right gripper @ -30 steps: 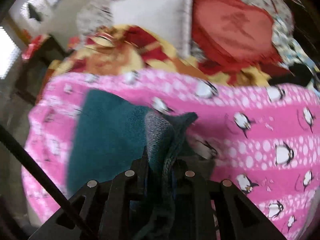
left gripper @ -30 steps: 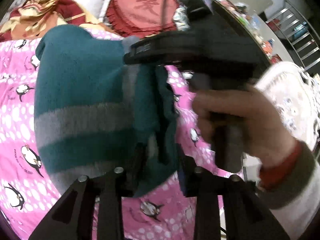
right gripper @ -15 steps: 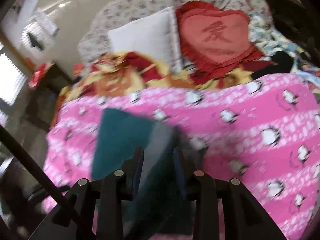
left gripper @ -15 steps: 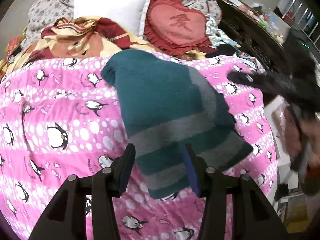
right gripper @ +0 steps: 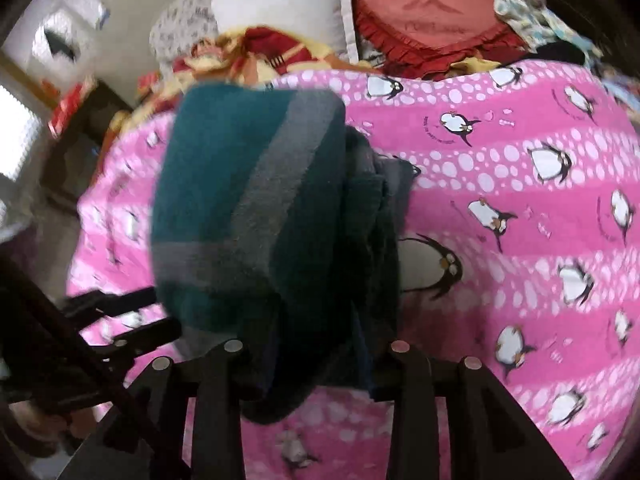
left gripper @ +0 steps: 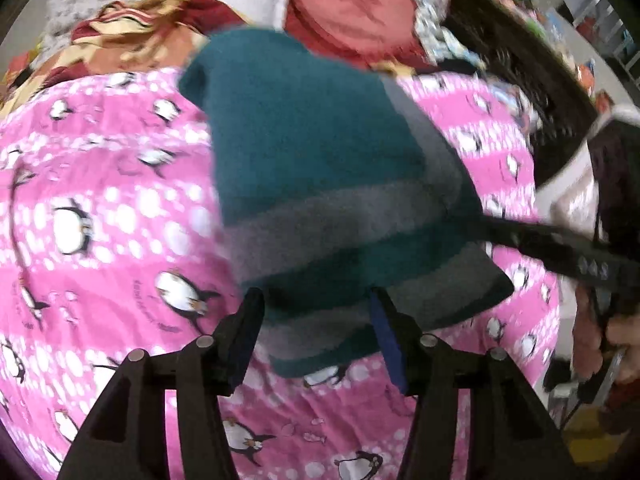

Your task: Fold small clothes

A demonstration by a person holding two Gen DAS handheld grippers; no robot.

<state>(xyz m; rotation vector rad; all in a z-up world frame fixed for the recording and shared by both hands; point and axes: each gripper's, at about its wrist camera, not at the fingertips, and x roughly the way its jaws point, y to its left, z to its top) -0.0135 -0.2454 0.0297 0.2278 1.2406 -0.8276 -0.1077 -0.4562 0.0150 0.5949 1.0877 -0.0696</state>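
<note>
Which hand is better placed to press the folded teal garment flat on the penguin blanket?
Left, probably. The left tongs hang over the teal garment with its broad striped top open ahead, jaws opening, nothing gripped. The right tongs straddle its bunched edge, jaws also opening, with loose folds in between.

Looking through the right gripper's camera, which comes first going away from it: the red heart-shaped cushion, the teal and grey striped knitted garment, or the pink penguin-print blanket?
1. Teal and grey striped knitted garment, right between the fingers.
2. Pink penguin-print blanket, spread beneath and beyond it, to the right.
3. Red heart-shaped cushion, at the far top, past the blanket's edge.
</note>
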